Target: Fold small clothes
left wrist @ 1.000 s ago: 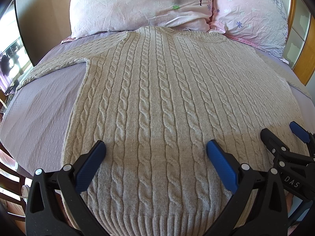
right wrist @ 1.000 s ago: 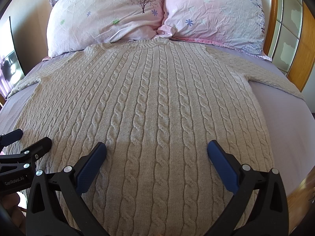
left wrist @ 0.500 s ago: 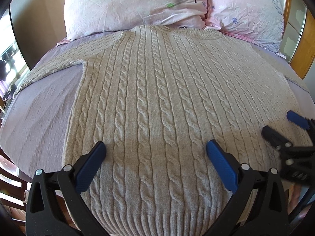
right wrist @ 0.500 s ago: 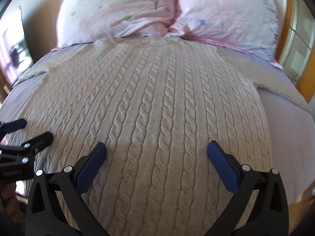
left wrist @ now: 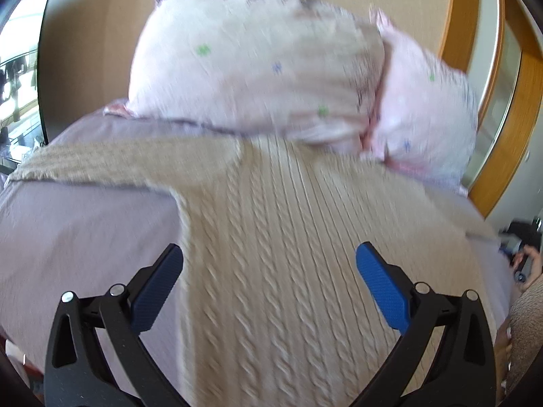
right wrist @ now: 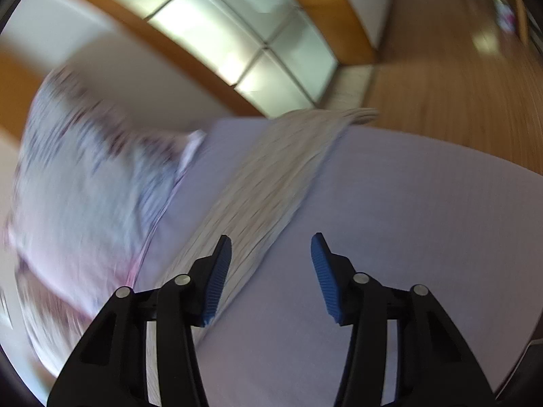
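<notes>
The left gripper [left wrist: 268,281] is held above the near part of a beige cable-knit sweater [left wrist: 281,237]. Its jaws stand wide apart and grip nothing. The left blue pad [left wrist: 157,291] sits over the sweater's left side edge, beside the bare lilac bedsheet [left wrist: 85,227]. The right blue pad [left wrist: 381,286] sits over the knit body.

The sweater lies flat on the bed, body running from near to far. Its far end reaches the two floral pillows [left wrist: 258,64]. One sleeve [left wrist: 112,162] extends to the left across the sheet. The left wrist view is motion-blurred; stitch detail is soft.

The right gripper [right wrist: 271,271] has its jaws apart, nothing between them. It points across the bedsheet [right wrist: 407,220] toward the sweater's other sleeve [right wrist: 271,183]. This sleeve runs diagonally from beside the gripper's left finger to the far edge of the bed, where its cuff [right wrist: 359,115] meets the edge. A pillow [right wrist: 88,183] lies to the left of the sleeve. Beyond the bed are a wood floor [right wrist: 458,78] and a wood-framed panelled headboard [right wrist: 251,47]. This view is heavily blurred.
</notes>
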`<move>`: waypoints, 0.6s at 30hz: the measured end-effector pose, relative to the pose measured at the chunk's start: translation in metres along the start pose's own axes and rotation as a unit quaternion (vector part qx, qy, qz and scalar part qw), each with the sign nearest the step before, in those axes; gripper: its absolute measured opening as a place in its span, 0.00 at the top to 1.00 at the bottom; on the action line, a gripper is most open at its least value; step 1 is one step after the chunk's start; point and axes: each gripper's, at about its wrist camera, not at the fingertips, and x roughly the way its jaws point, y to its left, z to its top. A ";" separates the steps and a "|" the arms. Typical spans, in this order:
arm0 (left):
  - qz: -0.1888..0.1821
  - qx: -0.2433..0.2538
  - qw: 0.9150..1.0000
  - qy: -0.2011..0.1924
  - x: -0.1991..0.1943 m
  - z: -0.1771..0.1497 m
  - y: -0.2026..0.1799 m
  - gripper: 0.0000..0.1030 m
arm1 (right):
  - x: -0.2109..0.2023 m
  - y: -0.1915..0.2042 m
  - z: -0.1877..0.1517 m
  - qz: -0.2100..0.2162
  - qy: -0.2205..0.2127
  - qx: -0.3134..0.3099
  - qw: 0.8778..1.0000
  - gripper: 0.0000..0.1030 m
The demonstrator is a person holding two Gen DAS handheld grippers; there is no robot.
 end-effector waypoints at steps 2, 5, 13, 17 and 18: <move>0.011 -0.010 1.000 -0.011 0.001 0.015 0.016 0.02 | 0.009 -0.008 0.015 0.002 -0.011 0.016 1.000 0.61; 0.060 -0.051 0.997 -0.006 0.009 0.040 0.058 0.02 | 0.023 -0.010 0.029 0.006 -0.016 0.021 1.000 0.70; 0.126 -0.157 0.979 -0.018 0.011 0.066 0.161 0.02 | -0.007 0.079 -0.007 0.059 -0.075 -0.129 0.987 0.93; 0.144 -0.220 0.964 -0.024 0.009 0.066 0.201 0.02 | -0.055 0.194 -0.111 0.210 -0.034 -0.289 0.933 0.93; 0.145 -0.222 0.964 -0.023 0.010 0.066 0.205 0.02 | -0.062 0.218 -0.142 0.242 -0.014 -0.326 0.914 0.93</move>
